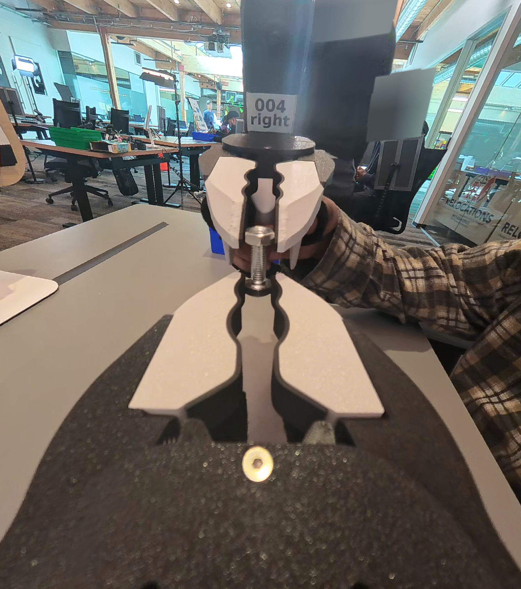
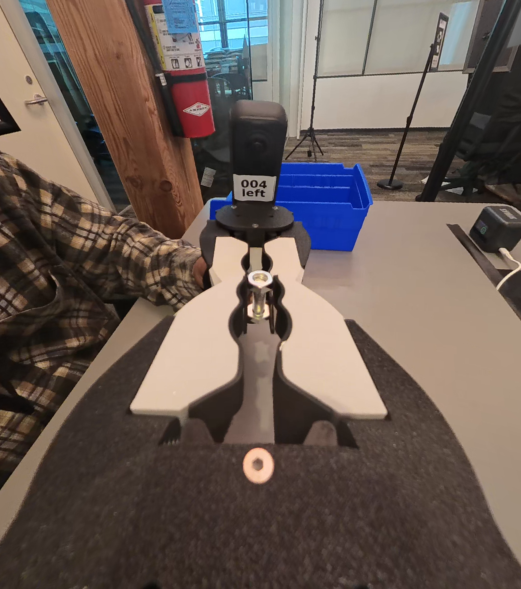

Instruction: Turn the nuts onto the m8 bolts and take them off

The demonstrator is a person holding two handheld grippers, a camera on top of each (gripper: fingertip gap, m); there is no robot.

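A silver bolt [image 1: 257, 258] sits at the centre of the left wrist view, stretched between two grippers that face each other tip to tip above a grey table [image 1: 99, 287]. In this view the left gripper [image 1: 257, 288], rising from the bottom of the frame, is closed on a hexagonal piece at the near end of the bolt, and the right gripper [image 1: 259, 237], reaching in from the top, is closed on a hexagonal piece at the far end; which end is the bolt head and which is the nut cannot be told for certain. In the right wrist view the same bolt [image 2: 257, 301] shows at centre frame, with a hollow nut [image 2: 259, 280] at its far end gripped by the left gripper [image 2: 259, 282], while the right gripper [image 2: 257, 314] clamps the near end. A person's plaid sleeve [image 1: 444, 287] enters from the right of the left wrist view. Behind the grippers in the right wrist view, a blue bin [image 2: 332, 207] stands on the table in the upper middle, a red fire extinguisher [image 2: 189, 79] hangs at upper left, and a small black box [image 2: 499, 228] with a white cable sits at the right edge.
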